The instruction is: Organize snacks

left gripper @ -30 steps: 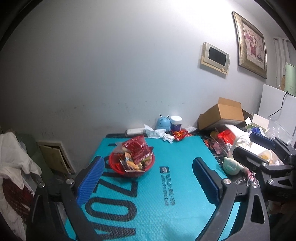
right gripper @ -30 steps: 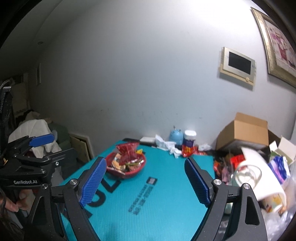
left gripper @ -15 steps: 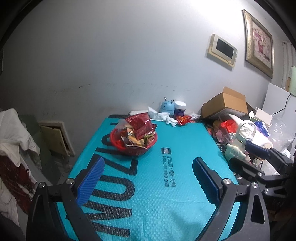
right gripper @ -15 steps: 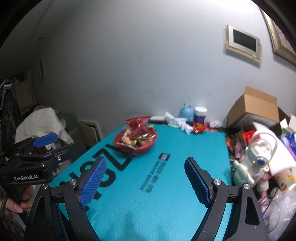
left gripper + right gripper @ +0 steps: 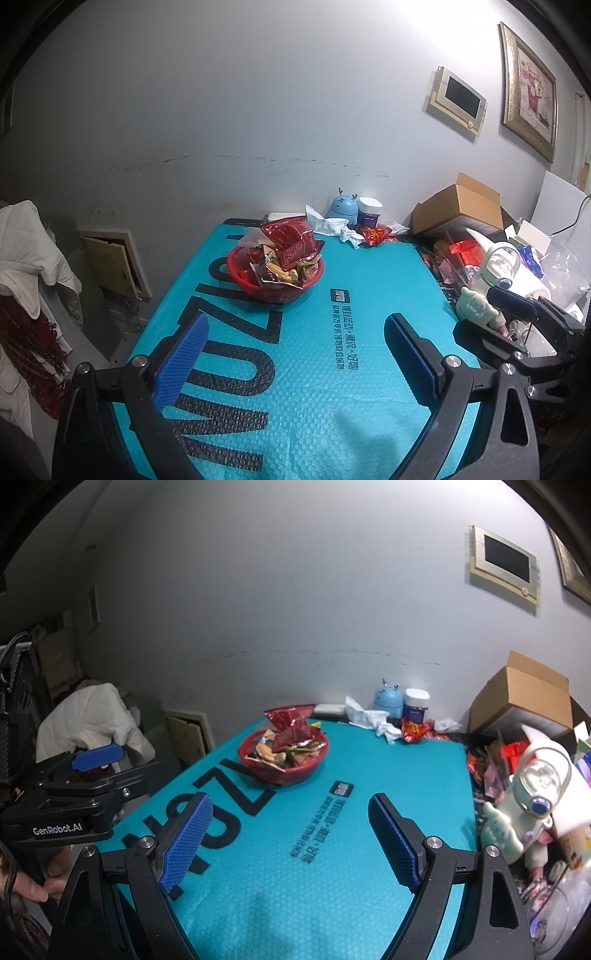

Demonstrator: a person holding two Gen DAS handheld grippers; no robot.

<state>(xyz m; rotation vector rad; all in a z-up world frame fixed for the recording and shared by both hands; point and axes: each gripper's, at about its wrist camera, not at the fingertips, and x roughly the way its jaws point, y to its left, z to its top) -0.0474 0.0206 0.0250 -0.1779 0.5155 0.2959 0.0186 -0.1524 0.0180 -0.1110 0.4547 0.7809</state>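
A red basket [image 5: 258, 291] heaped with snack packets stands on the far part of a teal mat [image 5: 314, 369]; it also shows in the right wrist view [image 5: 258, 768]. A large red packet [image 5: 291, 240] tops the pile. A loose red snack packet [image 5: 375, 234] lies at the mat's far edge, also seen in the right wrist view [image 5: 413, 731]. My left gripper [image 5: 295, 350] is open and empty above the near mat. My right gripper [image 5: 291, 830] is open and empty too. Each gripper shows at the edge of the other's view.
Crumpled tissue [image 5: 332, 225], a blue deer-shaped gadget [image 5: 343, 206] and a white-lidded jar [image 5: 369, 212] sit by the wall. A cardboard box [image 5: 458, 210], a white bottle with a toy [image 5: 532, 794] and clutter crowd the right side. White clothing [image 5: 92, 720] lies left.
Both grippers pulled back and tilted down, so more of the teal mat shows and the basket sits farther off. Both stay open.
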